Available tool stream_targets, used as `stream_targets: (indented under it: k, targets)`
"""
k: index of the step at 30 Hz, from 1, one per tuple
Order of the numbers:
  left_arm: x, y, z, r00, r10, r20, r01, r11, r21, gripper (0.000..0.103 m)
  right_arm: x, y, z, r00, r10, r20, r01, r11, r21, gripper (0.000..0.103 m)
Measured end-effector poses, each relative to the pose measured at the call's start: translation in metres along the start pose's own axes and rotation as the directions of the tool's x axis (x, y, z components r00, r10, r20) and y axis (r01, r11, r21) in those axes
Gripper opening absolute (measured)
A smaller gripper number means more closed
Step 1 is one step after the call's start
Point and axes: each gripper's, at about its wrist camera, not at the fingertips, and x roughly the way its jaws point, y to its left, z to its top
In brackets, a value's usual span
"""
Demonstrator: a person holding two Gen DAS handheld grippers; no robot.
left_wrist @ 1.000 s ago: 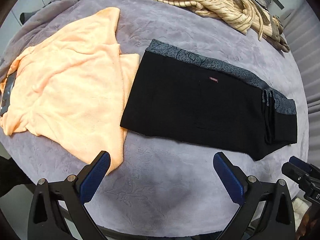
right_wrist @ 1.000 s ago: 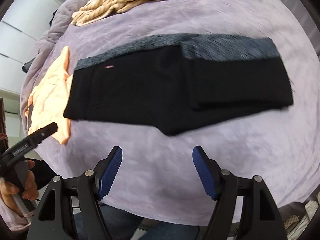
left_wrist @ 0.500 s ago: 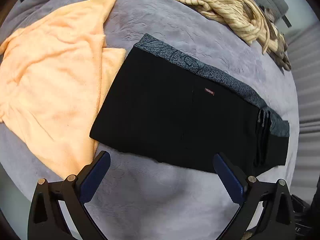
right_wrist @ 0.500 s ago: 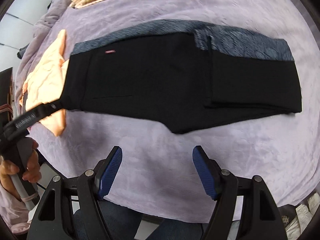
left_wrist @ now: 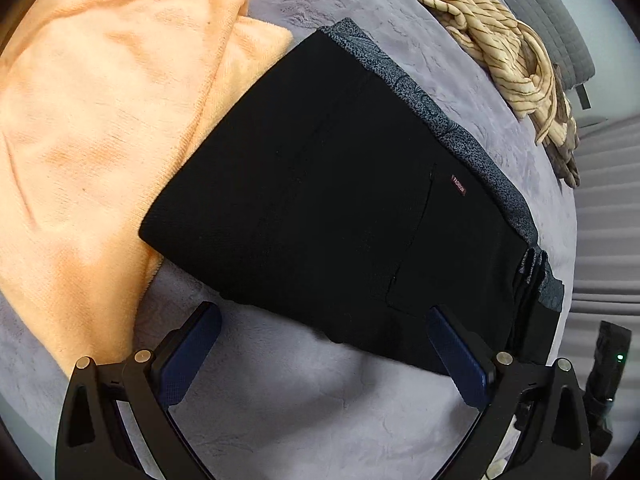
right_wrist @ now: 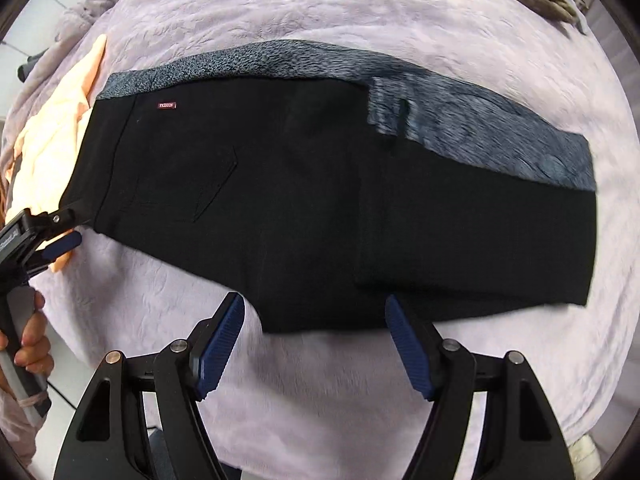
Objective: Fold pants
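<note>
the black pants (left_wrist: 328, 208) lie flat and folded on the lilac blanket (left_wrist: 304, 408) that covers the desk, lengthwise along its near edge, with the grey patterned waistband (left_wrist: 436, 120) on the side away from that edge. in the right wrist view the pants (right_wrist: 304, 200) show a doubled layer toward the right end, where the waistband (right_wrist: 480, 136) is blurred, and a small red label (right_wrist: 166, 105) sits just below the band at the left end.

the left gripper (left_wrist: 322, 354) is released, its blue pads (left_wrist: 192, 354) spread wide above the near edge of the pants – one pad over bare blanket, the other over black cloth; whether it touches the cloth cannot be told. the right gripper (right_wrist: 314, 338) is also released and holds nothing, its pads (right_wrist: 220, 346) straddling the near hem of the pants. from the right wrist view the left gripper (right_wrist: 60, 236) appears at the left end of the pants, held in a hand (right_wrist: 34, 344).

an orange towel (left_wrist: 100, 128) lies at the left end, its edge tucked under the pants. a striped tan garment (left_wrist: 496, 36) is bunched along the far edge of the desk, well apart from the pants.
</note>
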Motion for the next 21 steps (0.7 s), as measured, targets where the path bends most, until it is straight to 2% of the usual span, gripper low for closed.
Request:
stream_targets:
  k: [2, 3, 5, 6, 8, 10, 14, 16, 17, 18, 20, 21]
  targets:
    - [0.003, -0.002, 0.002, 1.000, -0.016, 0.001, 0.016, 1.000, 0.000, 0.103, 0.023, 0.000, 0.005, 0.998, 0.001, -0.063, -0.001, 1.000, 0.011, 0.084]
    - [0.002, -0.006, 0.004, 0.999, -0.042, 0.006, 0.042, 0.999, 0.007, 0.103, 0.032, -0.001, 0.006, 0.998, 0.010, -0.070, -0.009, 1.000, 0.016, 0.086]
    - [0.000, -0.012, 0.005, 0.998, -0.066, 0.017, 0.066, 0.998, 0.012, 0.103, 0.038, 0.003, 0.008, 0.997, 0.027, -0.071, -0.028, 1.000, -0.004, 0.100]
    - [0.000, -0.015, 0.005, 0.996, -0.092, 0.014, 0.092, 0.996, 0.015, 0.103, 0.039, 0.007, 0.007, 0.997, 0.017, -0.076, -0.019, 0.999, -0.027, 0.101]
    - [0.002, -0.016, 0.004, 0.992, -0.123, 0.009, 0.123, 0.992, 0.011, 0.103, 0.041, 0.014, 0.005, 0.997, -0.023, -0.080, 0.017, 0.997, -0.075, 0.101]
    - [0.008, -0.017, 0.005, 0.994, -0.111, 0.005, 0.111, 0.994, 0.004, 0.103, 0.042, 0.017, 0.003, 0.996, -0.045, -0.078, 0.036, 0.994, -0.107, 0.101]
    - [0.025, -0.013, 0.013, 0.995, -0.096, 0.002, 0.096, 0.995, -0.039, 0.103, 0.040, 0.015, 0.005, 0.996, -0.033, -0.084, 0.024, 0.995, -0.101, 0.101]
    - [0.020, -0.017, 0.014, 0.997, -0.082, 0.010, 0.082, 0.996, -0.047, 0.102, 0.040, 0.016, 0.006, 0.995, -0.034, -0.090, 0.025, 0.995, -0.101, 0.102]
    - [0.013, -0.023, 0.014, 0.997, -0.072, 0.030, 0.072, 0.997, -0.029, 0.094, 0.040, 0.016, 0.006, 0.995, -0.036, -0.091, 0.027, 0.994, -0.101, 0.102]
    - [0.002, -0.031, 0.013, 0.996, -0.068, 0.058, 0.067, 0.998, 0.008, 0.091, 0.040, 0.015, 0.008, 0.995, -0.037, -0.091, 0.027, 0.994, -0.102, 0.101]
    - [-0.019, -0.050, 0.009, 0.987, -0.102, 0.122, 0.089, 0.990, 0.108, 0.091, 0.039, 0.014, 0.009, 0.996, -0.030, -0.089, 0.021, 0.995, -0.096, 0.101]
    - [-0.022, -0.055, 0.008, 0.985, -0.104, 0.139, 0.087, 0.988, 0.129, 0.091, 0.038, 0.012, 0.008, 0.996, -0.021, -0.087, 0.013, 0.996, -0.091, 0.101]
